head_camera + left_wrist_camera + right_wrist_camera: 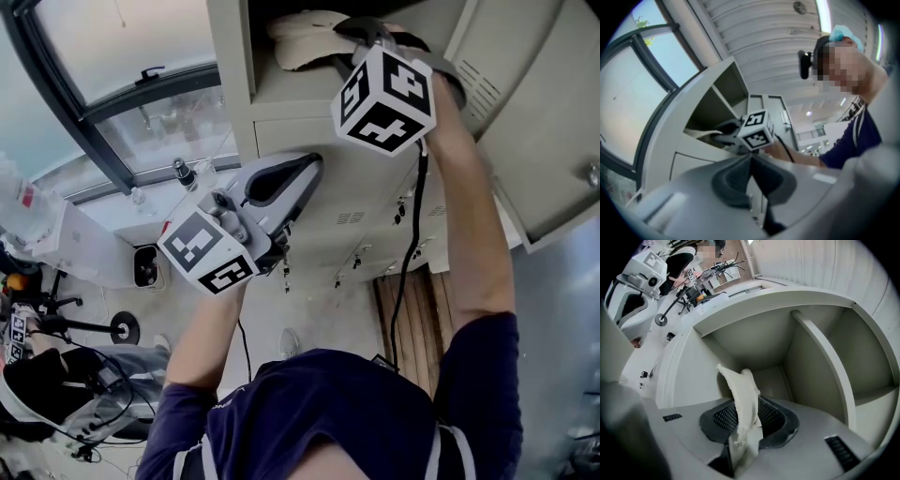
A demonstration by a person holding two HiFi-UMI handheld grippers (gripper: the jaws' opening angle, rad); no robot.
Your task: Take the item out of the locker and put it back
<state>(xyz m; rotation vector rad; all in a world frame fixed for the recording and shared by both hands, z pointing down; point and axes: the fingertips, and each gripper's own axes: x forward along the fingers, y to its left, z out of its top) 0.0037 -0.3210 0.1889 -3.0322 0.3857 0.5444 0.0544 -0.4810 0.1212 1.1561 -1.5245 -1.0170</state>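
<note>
A cream cloth (300,37) lies on the shelf of the open top locker compartment (281,89). My right gripper (364,30) reaches into that compartment. In the right gripper view the cloth (744,399) stands up between the dark pads (776,420) of my right gripper (747,417), whose jaws are a little apart and not pressing on it. The compartment's back wall (764,343) is bare behind the cloth. My left gripper (312,167) hangs below the compartment in front of the lower doors. Its jaws (751,161) meet with nothing between them.
The locker's door (544,122) swings open to the right of my right arm. Closed lower lockers (356,216) run beneath. A black cable (412,234) hangs from the right gripper. A window (122,66) is at the left, and a seated person (47,384) is at the lower left.
</note>
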